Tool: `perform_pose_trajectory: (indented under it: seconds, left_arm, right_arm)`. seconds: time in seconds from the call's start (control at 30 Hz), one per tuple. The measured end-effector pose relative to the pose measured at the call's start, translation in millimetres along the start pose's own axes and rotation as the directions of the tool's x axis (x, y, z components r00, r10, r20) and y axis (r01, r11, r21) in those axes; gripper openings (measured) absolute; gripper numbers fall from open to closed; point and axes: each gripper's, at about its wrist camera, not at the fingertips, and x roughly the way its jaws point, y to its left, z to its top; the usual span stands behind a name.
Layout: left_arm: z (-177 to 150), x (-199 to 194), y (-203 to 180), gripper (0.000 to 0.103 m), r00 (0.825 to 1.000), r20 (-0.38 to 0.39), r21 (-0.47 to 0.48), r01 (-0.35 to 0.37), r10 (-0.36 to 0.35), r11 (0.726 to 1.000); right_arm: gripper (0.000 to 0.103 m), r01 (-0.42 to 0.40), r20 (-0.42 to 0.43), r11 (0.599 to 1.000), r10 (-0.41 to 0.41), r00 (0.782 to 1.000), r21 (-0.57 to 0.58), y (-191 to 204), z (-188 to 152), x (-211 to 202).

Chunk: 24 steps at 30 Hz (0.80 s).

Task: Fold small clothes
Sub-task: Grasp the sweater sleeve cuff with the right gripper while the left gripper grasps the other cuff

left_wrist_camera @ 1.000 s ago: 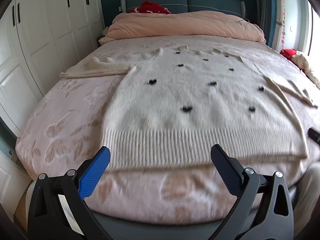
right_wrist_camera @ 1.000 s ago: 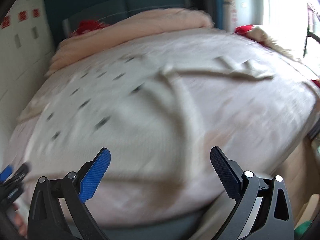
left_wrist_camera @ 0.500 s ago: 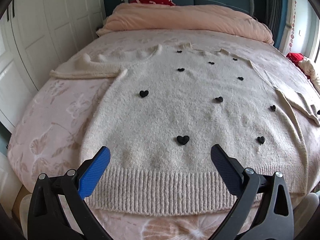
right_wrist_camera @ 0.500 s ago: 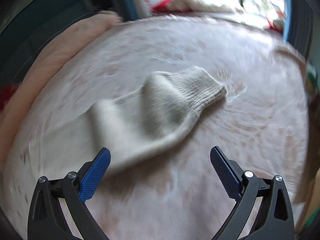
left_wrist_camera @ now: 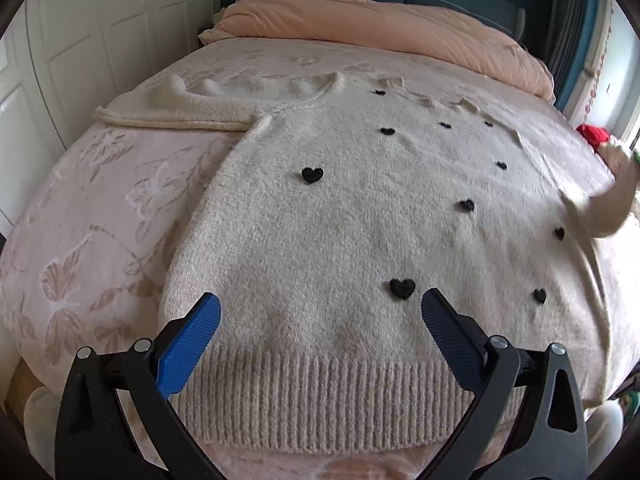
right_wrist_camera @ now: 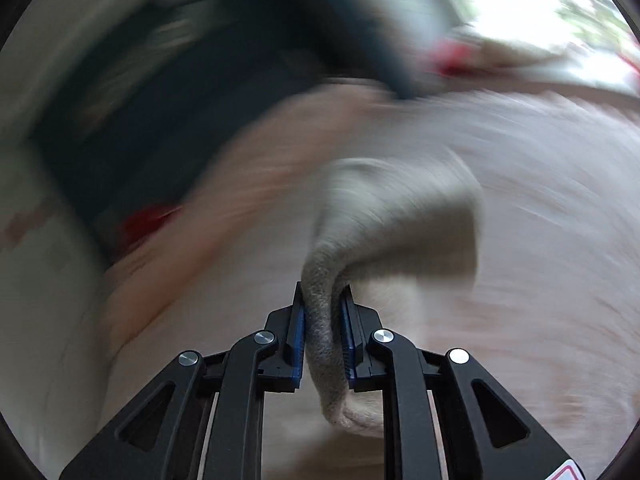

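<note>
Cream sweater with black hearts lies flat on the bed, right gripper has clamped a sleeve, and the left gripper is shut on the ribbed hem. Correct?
Not quite. The left gripper is open above the sweater, its ribbed hem ungripped, as the left wrist view shows. The rest holds: the right gripper pinches the sleeve.

Bed under a pale pink floral cover — cream sweater with black hearts spread flat on it. Peach duvet bunched along the far end.
</note>
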Motion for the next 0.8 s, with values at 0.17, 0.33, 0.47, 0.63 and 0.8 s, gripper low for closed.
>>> perform_pose_trajectory:
  seconds: [0.17, 0.33, 0.47, 0.63, 0.8]
  left_arm:
    - [19, -7, 5, 0.098, 0.998, 0.048, -0.038, 0.037, -0.035, 0.999]
    - [66, 2, 16, 0.098, 0.981, 0.062, -0.132, 0.192, -0.185, 0.972]
    - [116, 52, 16, 0.098, 0.964, 0.016, -0.197, 0.263, -0.265, 0.945]
    - [155, 135, 7, 0.098, 0.954, -0.055, -0.313, 0.264, -0.295, 0.913]
    - [163, 188, 6, 0.055, 0.950, -0.101, -0.448, 0.223, -0.297, 0.866]
  right_arm:
    - [0.052, -0.414, -0.269, 0.895, 0.362, 0.892, -0.166, 173, -74, 30]
    - [0.067, -0.399, -0.320, 0.869, 0.304, 0.897, -0.292, 197, -141, 30]
    - [0.069, -0.223, -0.367, 0.958, 0.144, 0.919, -0.182, 129, -169, 31]
    - [0.071, -0.054, -0.420, 0.996, 0.076, 0.905, 0.065, 34, -172, 32]
    - [0.070, -0.062, -0.432, 0.972, 0.158, 0.888, 0.228, 14, -176, 54]
